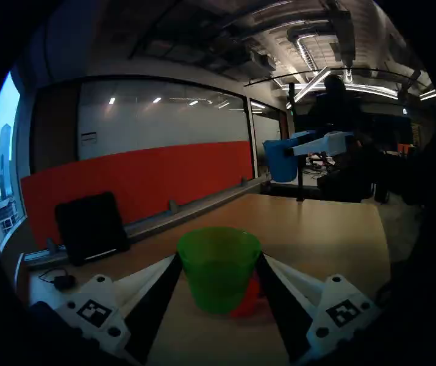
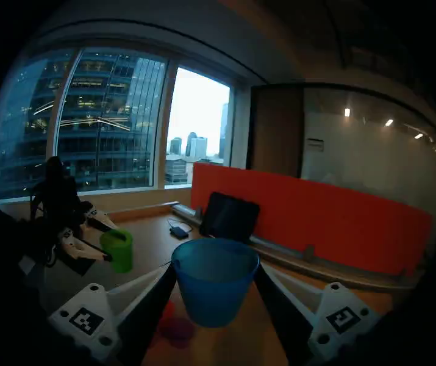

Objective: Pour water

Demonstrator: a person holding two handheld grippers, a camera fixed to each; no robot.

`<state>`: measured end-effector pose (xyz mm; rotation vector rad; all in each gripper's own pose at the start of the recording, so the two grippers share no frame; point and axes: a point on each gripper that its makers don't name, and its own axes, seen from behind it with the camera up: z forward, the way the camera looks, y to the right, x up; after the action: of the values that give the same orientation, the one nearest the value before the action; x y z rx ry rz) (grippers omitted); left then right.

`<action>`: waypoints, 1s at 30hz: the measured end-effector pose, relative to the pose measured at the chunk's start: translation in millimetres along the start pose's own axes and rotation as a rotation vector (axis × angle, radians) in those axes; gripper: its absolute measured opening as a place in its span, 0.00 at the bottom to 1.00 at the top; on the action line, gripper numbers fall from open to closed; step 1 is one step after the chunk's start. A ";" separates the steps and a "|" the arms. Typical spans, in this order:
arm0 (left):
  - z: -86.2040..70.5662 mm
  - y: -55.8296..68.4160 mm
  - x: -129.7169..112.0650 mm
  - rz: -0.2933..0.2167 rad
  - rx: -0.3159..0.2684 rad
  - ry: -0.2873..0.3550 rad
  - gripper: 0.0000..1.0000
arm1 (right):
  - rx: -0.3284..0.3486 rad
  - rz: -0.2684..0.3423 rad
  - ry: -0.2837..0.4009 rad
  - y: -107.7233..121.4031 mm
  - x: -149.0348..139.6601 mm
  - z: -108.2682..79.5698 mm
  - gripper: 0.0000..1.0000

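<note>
Clamping upright blue cup point(image 2: 215, 280) in right fingers point(image 2: 153, 305), green cup point(image 2: 117, 249) in left fingers point(image 1: 157, 299), lying well apart toward nine o'clock.

In the left gripper view a wooden table point(image 1: 315, 232) spans the lower centre. At left a black tablet point(image 1: 91, 226) stands before an orange-red partition point(image 1: 144, 177), with a small black device point(image 1: 65, 282) below it. The right gripper view's upper left holds windows point(image 2: 108, 122) onto towers.
</note>
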<state>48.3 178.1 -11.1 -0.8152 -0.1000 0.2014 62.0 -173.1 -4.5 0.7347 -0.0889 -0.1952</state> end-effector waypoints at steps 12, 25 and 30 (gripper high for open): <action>7.0 6.3 -32.3 0.005 -0.035 -0.092 0.86 | 0.037 0.005 -0.109 -4.6 -62.0 0.7 0.91; 15.6 6.8 -76.9 0.020 -0.057 -0.215 0.86 | 0.073 0.007 -0.239 -6.9 -126.8 0.5 0.91; 16.5 6.2 -94.7 0.022 -0.063 -0.261 0.86 | 0.086 0.004 -0.283 -9.4 -150.2 1.9 0.91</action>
<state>-47.8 173.5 -5.5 -0.8502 -0.3443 0.3260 -86.6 -149.9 -11.2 0.7892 -0.3700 -0.2919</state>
